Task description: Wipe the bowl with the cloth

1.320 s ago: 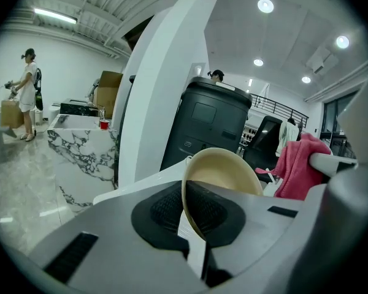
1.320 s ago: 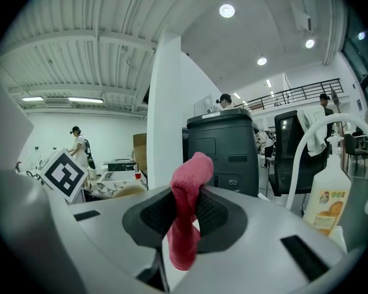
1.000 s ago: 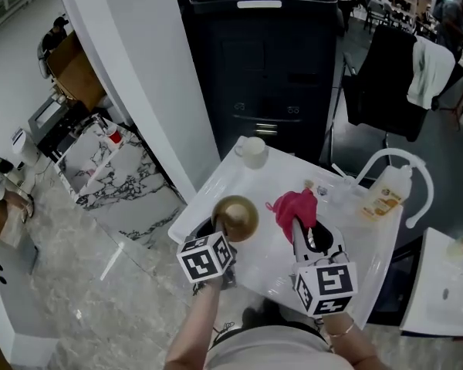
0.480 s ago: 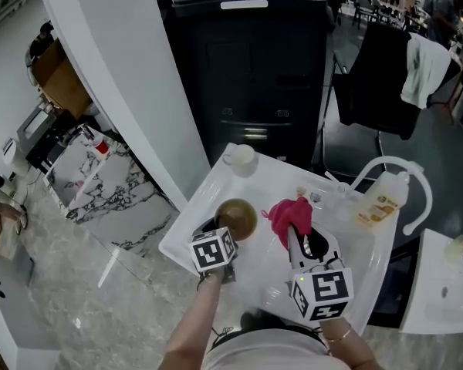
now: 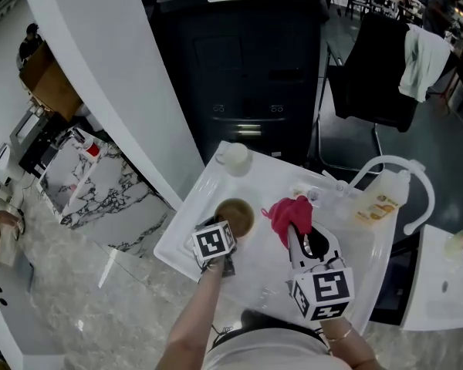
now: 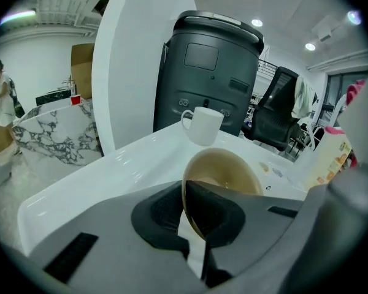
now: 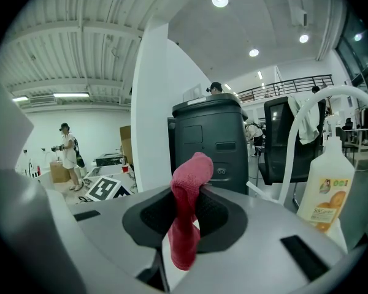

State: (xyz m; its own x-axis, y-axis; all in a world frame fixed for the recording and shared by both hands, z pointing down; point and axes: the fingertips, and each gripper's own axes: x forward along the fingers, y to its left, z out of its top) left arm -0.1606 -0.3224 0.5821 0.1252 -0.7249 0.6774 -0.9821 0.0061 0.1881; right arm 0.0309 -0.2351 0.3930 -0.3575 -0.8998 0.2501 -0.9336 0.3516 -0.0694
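Observation:
A tan bowl (image 5: 234, 216) is low over the white table (image 5: 193, 226), left of centre. My left gripper (image 5: 225, 236) is shut on its near rim. In the left gripper view the bowl (image 6: 227, 175) shows its pale inside, and the rim runs between the pads of the left gripper (image 6: 189, 216). To the right, a red cloth (image 5: 290, 211) hangs bunched from my right gripper (image 5: 295, 228). In the right gripper view the cloth (image 7: 187, 201) stands up from the shut right gripper (image 7: 185, 231). Bowl and cloth are apart.
A white mug (image 5: 235, 157) stands at the table's far left corner. A soap bottle (image 5: 380, 200) and a white curved pipe (image 5: 405, 168) are at the right. A dark bin (image 5: 239, 60) stands behind the table, with a white column (image 5: 116, 75) to the left.
My left gripper has brought the bowl down toward the table, and the bowl's mouth now faces more upward. The right gripper with the cloth has shifted only slightly.

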